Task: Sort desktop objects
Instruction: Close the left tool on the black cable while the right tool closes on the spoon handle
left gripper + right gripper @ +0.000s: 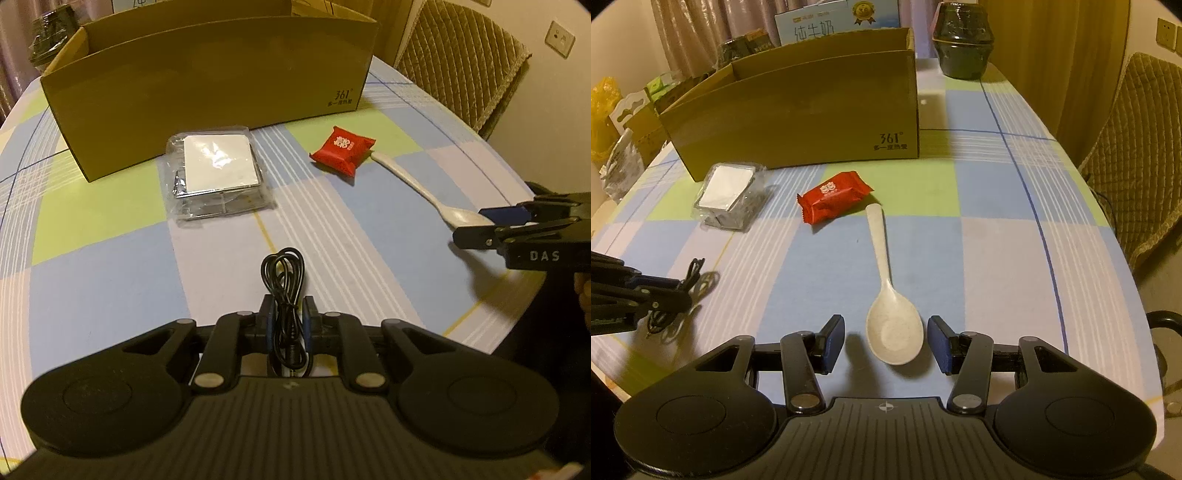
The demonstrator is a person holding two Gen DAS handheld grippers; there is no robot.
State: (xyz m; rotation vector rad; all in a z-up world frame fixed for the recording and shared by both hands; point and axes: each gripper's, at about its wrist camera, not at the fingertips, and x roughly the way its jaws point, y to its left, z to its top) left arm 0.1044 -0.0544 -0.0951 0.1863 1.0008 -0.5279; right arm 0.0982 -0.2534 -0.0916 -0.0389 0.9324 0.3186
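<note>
Left gripper (288, 314) has its fingers clamped on the coiled black cable (283, 280), down on the bench (110, 277) well in front of the box (207, 88). That cable looks light and floppy, so a pinch across the bundled middle should keep the loops together. Right gripper (886, 338) has its fingers spread either side of the spoon (892, 325) bowl, not touching it. The spoon lies further from the box than the red packet (833, 195), handle pointing boxward. It looks stiff, light and smooth; the narrow neck seems the surer hold.
</note>
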